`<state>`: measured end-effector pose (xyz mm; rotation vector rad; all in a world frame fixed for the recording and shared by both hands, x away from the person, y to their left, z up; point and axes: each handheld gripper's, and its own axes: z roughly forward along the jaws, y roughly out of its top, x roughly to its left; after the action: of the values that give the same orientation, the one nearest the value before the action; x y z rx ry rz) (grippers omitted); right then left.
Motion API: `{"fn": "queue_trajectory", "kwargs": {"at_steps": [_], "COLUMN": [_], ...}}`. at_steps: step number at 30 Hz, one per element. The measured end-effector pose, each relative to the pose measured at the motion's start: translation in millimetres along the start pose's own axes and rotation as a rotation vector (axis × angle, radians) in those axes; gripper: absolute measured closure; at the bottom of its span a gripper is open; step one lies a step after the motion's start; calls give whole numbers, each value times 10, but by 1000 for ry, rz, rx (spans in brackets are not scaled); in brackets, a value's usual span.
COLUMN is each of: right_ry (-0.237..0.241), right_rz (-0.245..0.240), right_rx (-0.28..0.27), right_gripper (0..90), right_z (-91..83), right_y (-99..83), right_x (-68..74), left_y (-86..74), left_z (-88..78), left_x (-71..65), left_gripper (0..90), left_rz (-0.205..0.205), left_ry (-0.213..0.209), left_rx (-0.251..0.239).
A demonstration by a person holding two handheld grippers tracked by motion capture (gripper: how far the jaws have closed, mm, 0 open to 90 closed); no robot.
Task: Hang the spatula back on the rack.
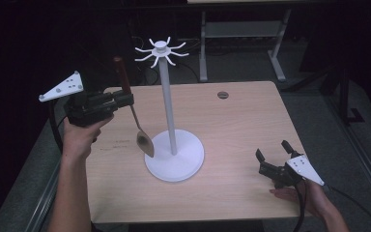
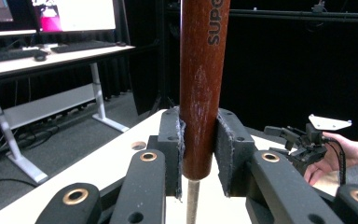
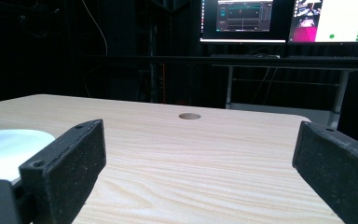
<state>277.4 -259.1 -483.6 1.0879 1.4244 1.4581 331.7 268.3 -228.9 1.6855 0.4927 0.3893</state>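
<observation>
A spoon with a dark red wooden handle (image 1: 121, 72) and a steel bowl (image 1: 145, 143) hangs upright above the table's left half. My left gripper (image 1: 124, 99) is shut on that handle; in the left gripper view the pads (image 2: 225, 144) squeeze the handle (image 2: 200, 84) near its lower end, the metal stem (image 2: 192, 200) dropping below. Just right of the spoon stands a white hook stand (image 1: 166, 96) with a round base (image 1: 183, 162) and a crown of hooks (image 1: 161, 50). My right gripper (image 1: 273, 149) rests low at the table's right front, jaws wide open and empty (image 3: 196, 154).
The wooden table (image 1: 232, 125) has a round cable hole (image 1: 222, 94) near its far edge. Desk legs (image 1: 278, 53) stand on the floor beyond the table. Monitors (image 3: 242, 21) sit on a desk further back. The other hand with its gripper (image 2: 307, 140) appears across the table.
</observation>
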Motion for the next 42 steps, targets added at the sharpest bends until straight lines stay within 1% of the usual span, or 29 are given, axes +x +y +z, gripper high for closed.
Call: {"fn": "queue_trajectory", "kwargs": {"at_steps": [2, 6, 7, 13, 27, 34, 40, 42], "right_ry": [0, 0, 0, 0, 0, 0, 0, -1], "right_rz": [0, 0, 0, 0, 0, 1, 1, 1], "right_rx": [0, 0, 0, 0, 0, 0, 0, -1], "right_gripper": [20, 20, 20, 20, 20, 20, 20, 20], "right_z": [0, 0, 0, 0, 0, 0, 0, 0], "right_y": [0, 0, 0, 0, 0, 0, 0, 0], "right_x": [-1, -1, 0, 0, 0, 0, -1, -2], "left_y": [57, 100, 115, 158, 162, 158, 155, 150], "left_z": [18, 45, 52, 117, 237, 322, 360, 377], "left_x": [-21, -45, -47, -67, -46, -35, -15, -9], "left_gripper": [733, 733, 733, 733, 733, 733, 732, 731], "left_rz": [10, 8, 20, 27, 22, 12, 14, 18], "left_ry": [-8, -18, -22, -39, -64, -79, -85, -87], "left_rx": [-2, -11, -5, 1, 9, 14, 16, 24]}}
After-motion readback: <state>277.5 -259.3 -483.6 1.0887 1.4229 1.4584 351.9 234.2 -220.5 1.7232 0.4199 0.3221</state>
